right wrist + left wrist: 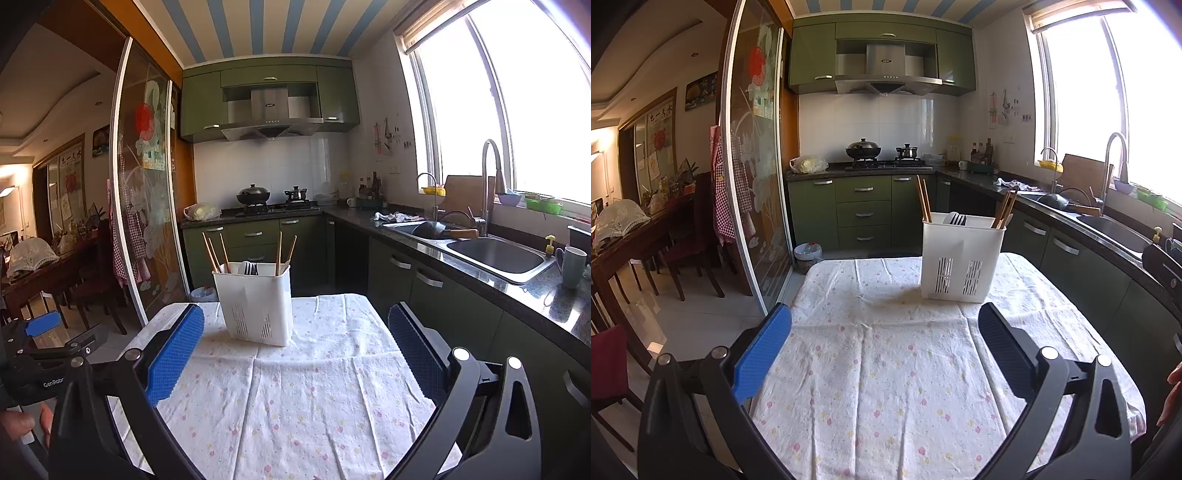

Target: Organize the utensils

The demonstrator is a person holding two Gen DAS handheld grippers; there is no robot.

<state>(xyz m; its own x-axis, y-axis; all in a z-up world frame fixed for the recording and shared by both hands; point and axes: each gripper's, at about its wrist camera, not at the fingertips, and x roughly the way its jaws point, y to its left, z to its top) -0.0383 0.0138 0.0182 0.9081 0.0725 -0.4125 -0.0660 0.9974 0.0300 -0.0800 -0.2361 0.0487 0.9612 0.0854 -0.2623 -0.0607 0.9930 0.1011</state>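
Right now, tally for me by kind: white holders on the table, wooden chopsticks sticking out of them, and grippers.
White holder: 1
Wooden chopsticks: 5
Grippers: 2 (left gripper, right gripper, both open)
Total: 8
The dark cutlery in the holder's middle is too bunched to count, so it is left out.

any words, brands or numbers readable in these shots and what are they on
"GenRobo", cut off by the tool in front: on the black body of the left tool, seen from the right wrist view.
Range hood badge: too small to read.
Hanging scroll in the dining room: large brush characters, too blurred to read reliably.
Dark wall plaque: blurred.
Sliding glass door stickers: unreadable.
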